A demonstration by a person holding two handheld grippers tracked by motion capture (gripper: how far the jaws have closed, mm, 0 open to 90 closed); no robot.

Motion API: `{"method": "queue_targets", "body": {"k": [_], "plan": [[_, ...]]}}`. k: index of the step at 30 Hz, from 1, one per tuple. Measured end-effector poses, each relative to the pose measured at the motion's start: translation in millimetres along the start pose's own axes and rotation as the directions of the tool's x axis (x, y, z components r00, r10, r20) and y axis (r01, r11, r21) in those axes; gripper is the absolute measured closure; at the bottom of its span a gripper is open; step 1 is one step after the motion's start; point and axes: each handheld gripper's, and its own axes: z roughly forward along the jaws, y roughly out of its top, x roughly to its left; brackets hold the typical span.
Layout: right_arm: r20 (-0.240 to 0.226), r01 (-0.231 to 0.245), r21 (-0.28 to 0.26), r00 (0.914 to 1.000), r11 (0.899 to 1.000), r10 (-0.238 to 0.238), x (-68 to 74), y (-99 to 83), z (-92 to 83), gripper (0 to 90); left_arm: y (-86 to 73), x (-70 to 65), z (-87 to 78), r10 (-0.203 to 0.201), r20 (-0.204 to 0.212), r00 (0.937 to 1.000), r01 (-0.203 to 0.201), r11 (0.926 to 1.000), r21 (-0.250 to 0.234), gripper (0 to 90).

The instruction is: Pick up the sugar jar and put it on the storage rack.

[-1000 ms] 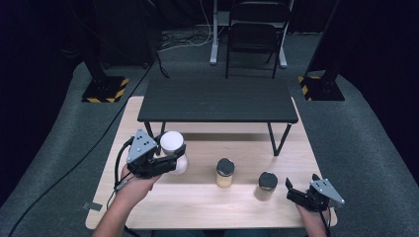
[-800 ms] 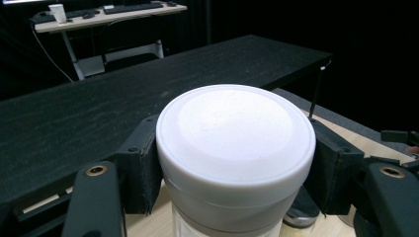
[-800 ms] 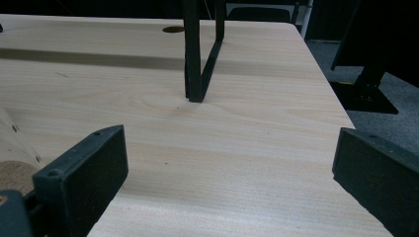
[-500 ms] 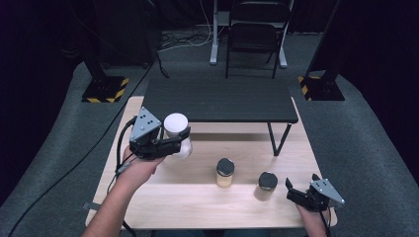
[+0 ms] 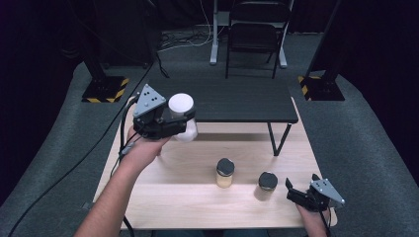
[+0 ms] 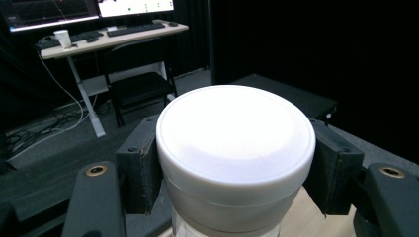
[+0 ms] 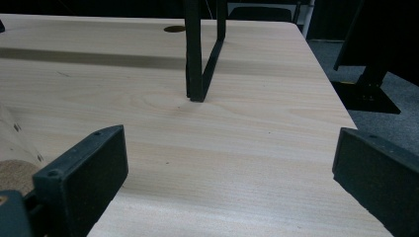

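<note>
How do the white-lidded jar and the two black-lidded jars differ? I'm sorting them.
The white-lidded jar is clamped in the left gripper above the table; both black-lidded jars stand free on the wooden table. Its lid is white and wider; theirs are black. All are upright.

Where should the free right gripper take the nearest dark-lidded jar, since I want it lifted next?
Grip the jar across its round body just under the lid, coming level from its right, where the right gripper waits with jaws open. It stands upright, apart from the other jar.
</note>
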Motion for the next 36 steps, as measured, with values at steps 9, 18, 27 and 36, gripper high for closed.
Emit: {"method": "queue_targets", "body": {"k": [9, 18, 27, 36], "plan": [[-0.004, 0.000, 0.000, 1.0000, 1.000, 0.000, 0.1, 0.0, -0.1, 0.0, 18.2, 8.7, 20.0, 0.024, -0.052, 0.9984, -0.025, 0.9996, -0.012, 33.4], [-0.003, 0.000, -0.001, 1.0000, 1.000, 0.000, -0.1, -0.1, -0.3, 0.0, 17.5, 27.3, 41.8, 0.002, -0.090, 0.9960, -0.004, 0.9998, -0.020, 33.4], [-0.003, -0.004, 0.004, 1.0000, 1.000, 0.004, -0.2, 0.2, 0.5, 0.0, 6.5, 46.4, 62.1, -0.016, -0.140, 0.9900, 0.016, 0.9999, 0.002, 33.4], [0.001, -0.007, 0.005, 1.0000, 1.000, 0.007, -0.4, 0.1, 0.3, 0.0, -3.5, 55.4, 83.2, -0.046, -0.154, 0.9870, 0.050, 0.9984, 0.025, 33.4]]}}
